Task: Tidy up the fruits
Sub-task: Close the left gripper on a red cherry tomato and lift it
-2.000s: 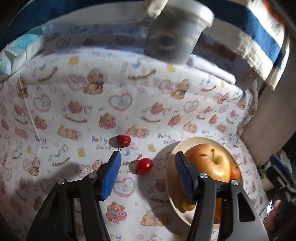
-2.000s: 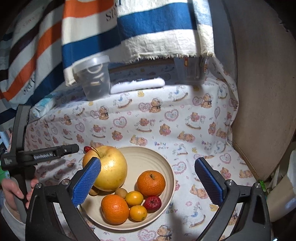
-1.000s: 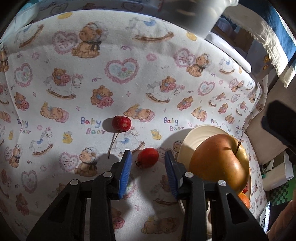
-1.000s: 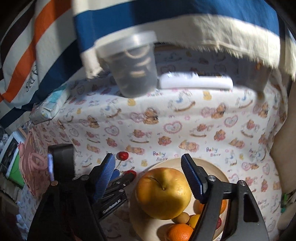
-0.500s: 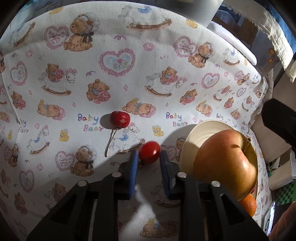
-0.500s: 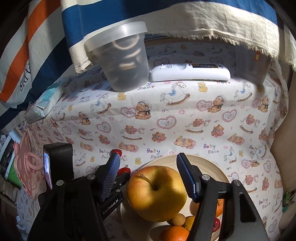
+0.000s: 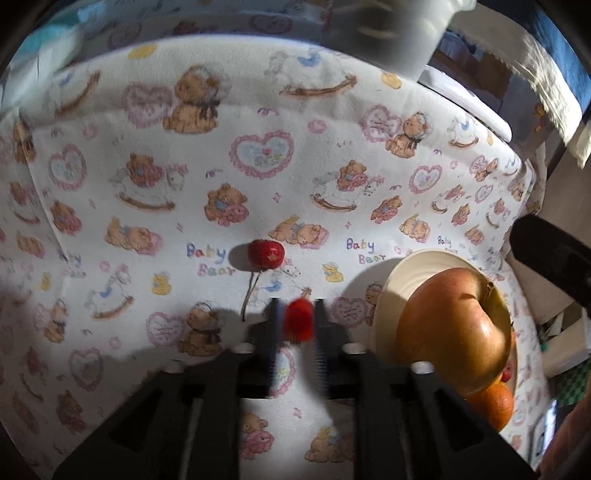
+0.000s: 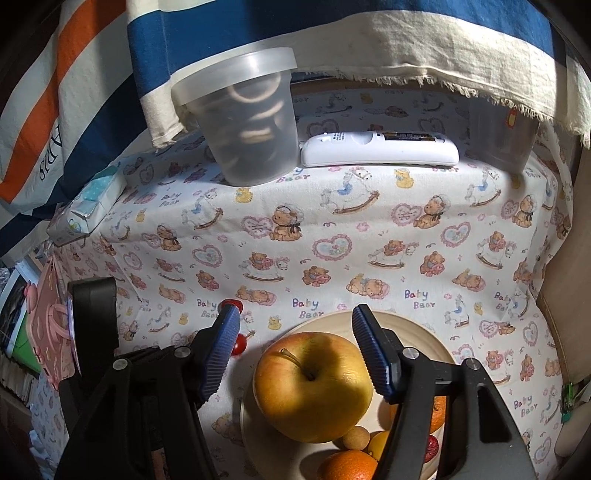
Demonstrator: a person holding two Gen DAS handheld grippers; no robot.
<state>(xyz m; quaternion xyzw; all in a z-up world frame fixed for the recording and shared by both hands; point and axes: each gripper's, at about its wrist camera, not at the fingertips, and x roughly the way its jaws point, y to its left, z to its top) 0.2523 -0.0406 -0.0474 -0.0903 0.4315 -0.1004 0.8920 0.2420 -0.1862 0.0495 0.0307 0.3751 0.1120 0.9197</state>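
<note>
My left gripper [image 7: 295,314] is shut on a small red cherry tomato [image 7: 299,319], just above the printed cloth. A red cherry [image 7: 266,254] with a stem lies on the cloth a little beyond it. A cream plate [image 7: 388,295] to the right holds a big yellow-red apple [image 7: 454,328] and an orange [image 7: 493,404]. My right gripper [image 8: 295,332] is open and empty above the apple [image 8: 312,384], which sits on the plate [image 8: 413,332] with oranges [image 8: 347,465] and small fruits. The tomato [image 8: 240,345] and cherry [image 8: 231,304] peek past its left finger.
A lidded plastic tub [image 8: 243,118] and a white remote [image 8: 380,149] stand at the back of the cloth. A tissue pack [image 8: 88,206] lies at the back left. A striped towel [image 8: 332,29] hangs behind. A tan wall [image 8: 569,295] closes the right side.
My left gripper's jaws have closed from wide open onto the cherry tomato and now grip it. My right gripper has moved in over the apple and narrowed its opening somewhat.
</note>
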